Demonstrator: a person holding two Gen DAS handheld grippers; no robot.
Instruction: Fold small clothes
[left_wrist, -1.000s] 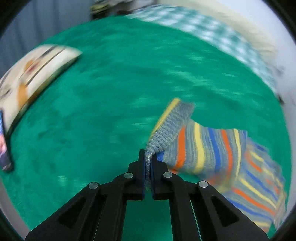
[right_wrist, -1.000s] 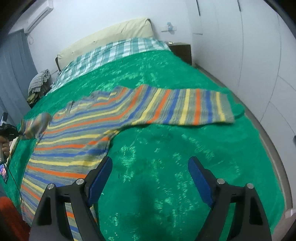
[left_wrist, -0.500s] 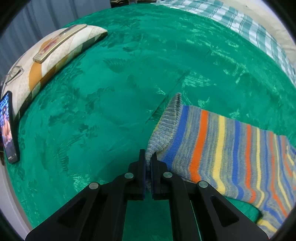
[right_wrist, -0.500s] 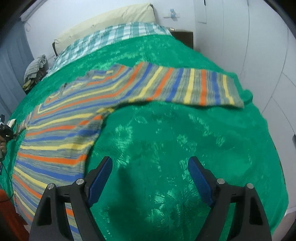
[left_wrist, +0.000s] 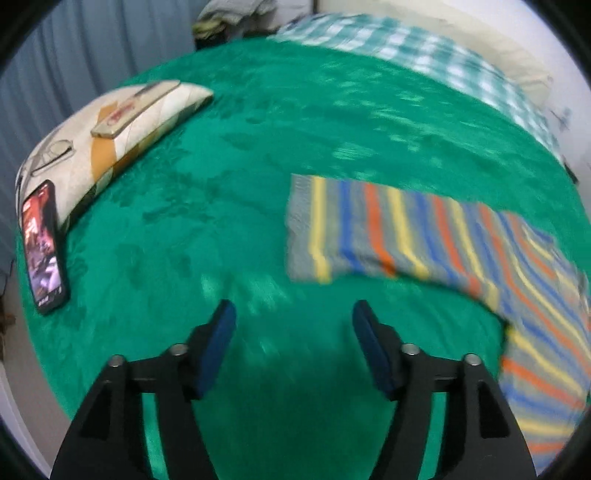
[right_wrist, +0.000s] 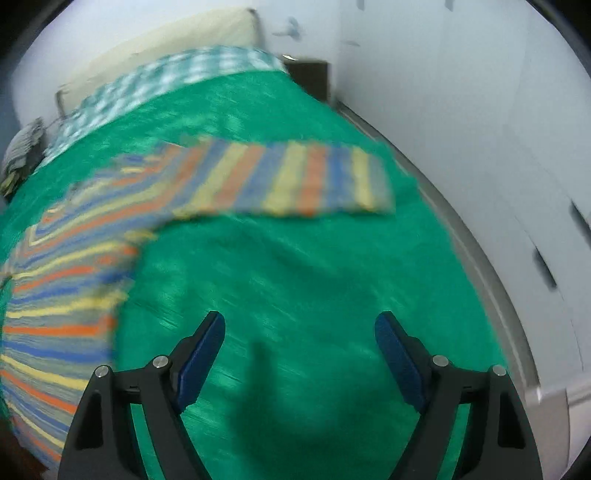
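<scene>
A striped sweater (left_wrist: 424, 236) in grey, yellow, blue and orange lies spread flat on the green bedspread (left_wrist: 258, 147). One sleeve stretches left in the left wrist view, its cuff just beyond my left gripper (left_wrist: 293, 317). That gripper's jaws are opening and nothing sits between them, only green cloth. In the right wrist view the other sleeve (right_wrist: 295, 181) runs right toward the bed's edge, and the sweater's body (right_wrist: 62, 288) fills the left. My right gripper (right_wrist: 299, 328) hangs open over bare bedspread, below that sleeve, holding nothing.
A patterned cushion (left_wrist: 110, 136) with a remote and glasses on it lies at the far left, and a lit phone (left_wrist: 42, 243) beside it. A checked sheet (left_wrist: 424, 59) and pale pillow are at the bed's head. White wardrobe doors (right_wrist: 498, 147) flank the right bed edge.
My left gripper has let go of the sleeve cuff and pulled back; the sleeve now lies flat on the bed. The right gripper stays open and has tilted a little.
</scene>
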